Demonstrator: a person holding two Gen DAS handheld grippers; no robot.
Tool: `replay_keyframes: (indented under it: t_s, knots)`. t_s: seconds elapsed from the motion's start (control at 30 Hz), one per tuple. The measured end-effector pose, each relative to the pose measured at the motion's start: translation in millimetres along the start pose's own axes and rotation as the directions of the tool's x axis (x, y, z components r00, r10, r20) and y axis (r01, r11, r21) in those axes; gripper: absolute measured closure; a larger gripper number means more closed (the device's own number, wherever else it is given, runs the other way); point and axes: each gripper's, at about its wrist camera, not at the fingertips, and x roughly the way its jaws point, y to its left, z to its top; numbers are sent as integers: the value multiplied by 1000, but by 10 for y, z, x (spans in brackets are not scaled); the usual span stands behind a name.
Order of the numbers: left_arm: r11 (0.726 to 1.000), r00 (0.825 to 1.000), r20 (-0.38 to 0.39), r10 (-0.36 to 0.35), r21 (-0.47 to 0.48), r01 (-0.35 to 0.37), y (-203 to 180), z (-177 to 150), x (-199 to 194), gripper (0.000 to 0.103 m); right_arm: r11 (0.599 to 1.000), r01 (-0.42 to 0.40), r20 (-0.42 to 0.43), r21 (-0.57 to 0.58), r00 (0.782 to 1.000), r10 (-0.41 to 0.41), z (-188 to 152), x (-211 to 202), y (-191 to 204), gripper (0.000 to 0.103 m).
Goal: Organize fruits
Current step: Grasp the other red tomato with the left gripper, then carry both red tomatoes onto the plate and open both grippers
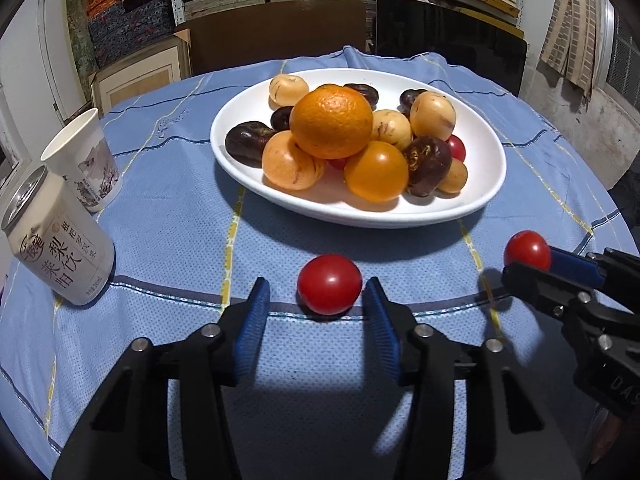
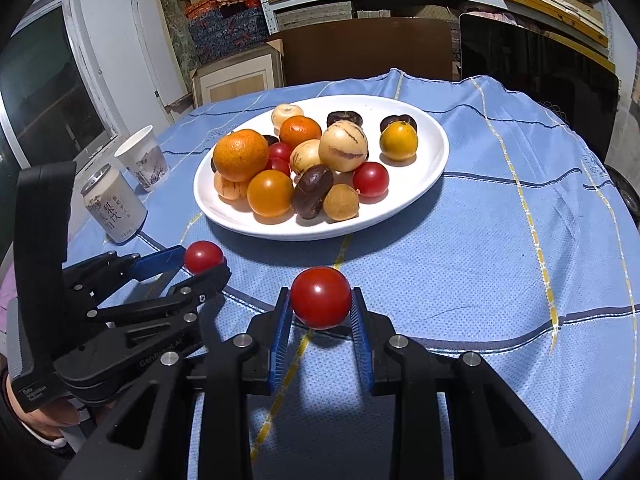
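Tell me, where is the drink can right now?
The drink can stands at the table's left edge in both views, just in front of the paper cup and left of the white fruit plate.

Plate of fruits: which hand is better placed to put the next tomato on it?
Right. The right gripper clamps a red tomato, the white plate ahead. The left gripper only straddles the other tomato on the cloth, one pad not touching.

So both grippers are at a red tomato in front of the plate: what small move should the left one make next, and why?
Probably finish closing. The left gripper has its pads either side of its tomato, which sits on the cloth with a gap at the left pad. The right gripper already clamps its own tomato; the plate lies just ahead.
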Motion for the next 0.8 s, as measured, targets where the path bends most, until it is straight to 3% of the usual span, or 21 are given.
replay_keyframes:
  t_s: [0.17, 0.67, 0.8]
  knots:
    - [1000, 1000, 4, -16, 19, 16, -30, 16, 3, 73, 1000, -1, 0, -1, 1000, 1, 2, -5, -1, 73]
    - [1000, 999, -33, -15, -7, 15, 5, -54, -121, 73, 1000, -8, 12, -14, 1000, 8, 1, -42, 35, 73]
    - [999, 1000, -7, -30, -14, 30, 46, -41, -276, 73, 1000, -26, 37, -15, 999, 27, 25, -137, 45, 73]
